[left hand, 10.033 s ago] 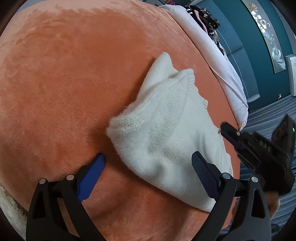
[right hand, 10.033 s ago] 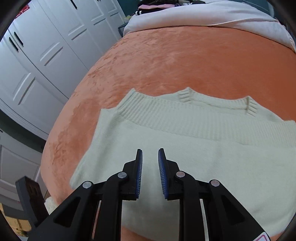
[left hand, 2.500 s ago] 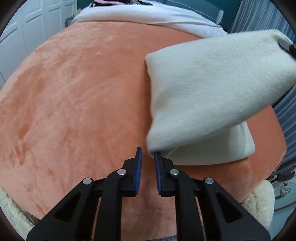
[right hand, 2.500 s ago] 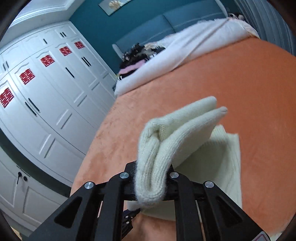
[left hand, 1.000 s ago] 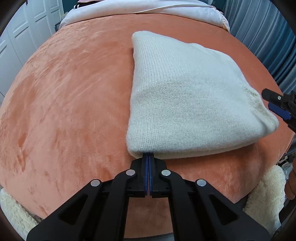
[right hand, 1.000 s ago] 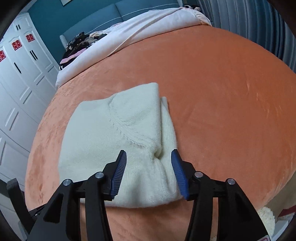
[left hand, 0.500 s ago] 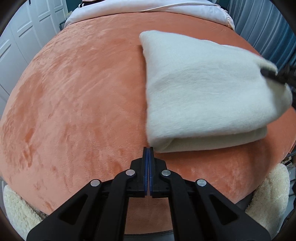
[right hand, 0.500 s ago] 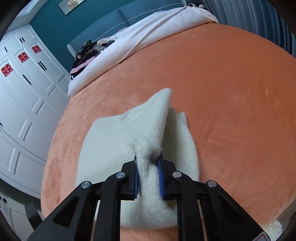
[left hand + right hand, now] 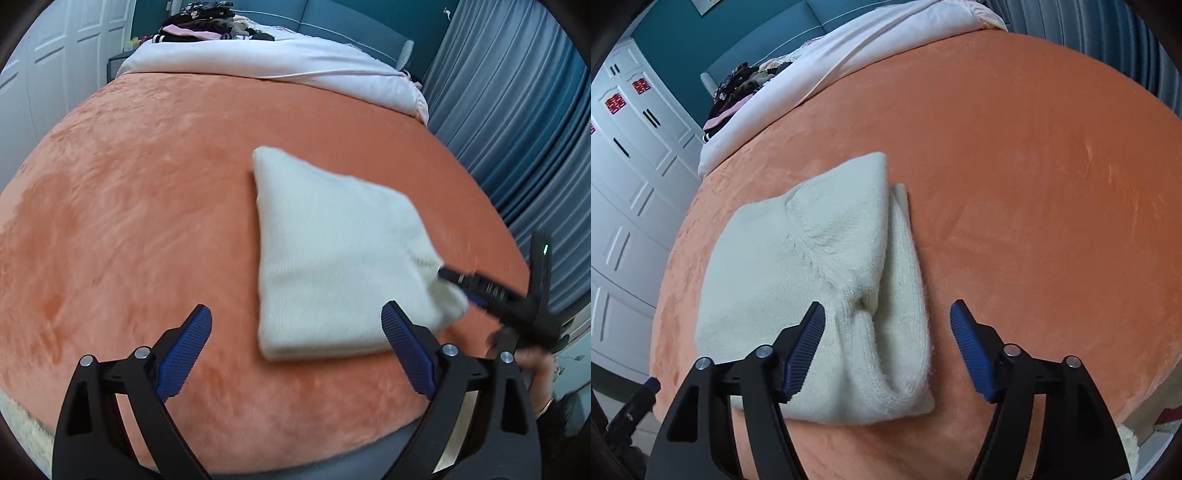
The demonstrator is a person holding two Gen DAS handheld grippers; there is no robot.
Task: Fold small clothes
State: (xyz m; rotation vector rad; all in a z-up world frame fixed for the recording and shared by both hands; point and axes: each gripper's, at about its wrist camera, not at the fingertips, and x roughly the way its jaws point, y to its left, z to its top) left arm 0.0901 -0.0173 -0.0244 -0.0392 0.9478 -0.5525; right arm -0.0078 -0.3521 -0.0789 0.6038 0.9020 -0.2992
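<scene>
Since a second ago both grippers let go: left gripper [image 9: 295,354] and right gripper [image 9: 886,347] are opening, empty, leaving the folded sweater [image 9: 332,258] resting on the near right of the blanket [image 9: 129,221].

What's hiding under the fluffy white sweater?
The folded white sweater lies on the orange blanket. Its own lower layers peek out at the edges. Anything tucked between the layers is covered.

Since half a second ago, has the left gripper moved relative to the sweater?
Yes. The left gripper has backed up and away from the folded sweater, jaws opening with nothing between them; the pink duvet now shows fuller.
</scene>
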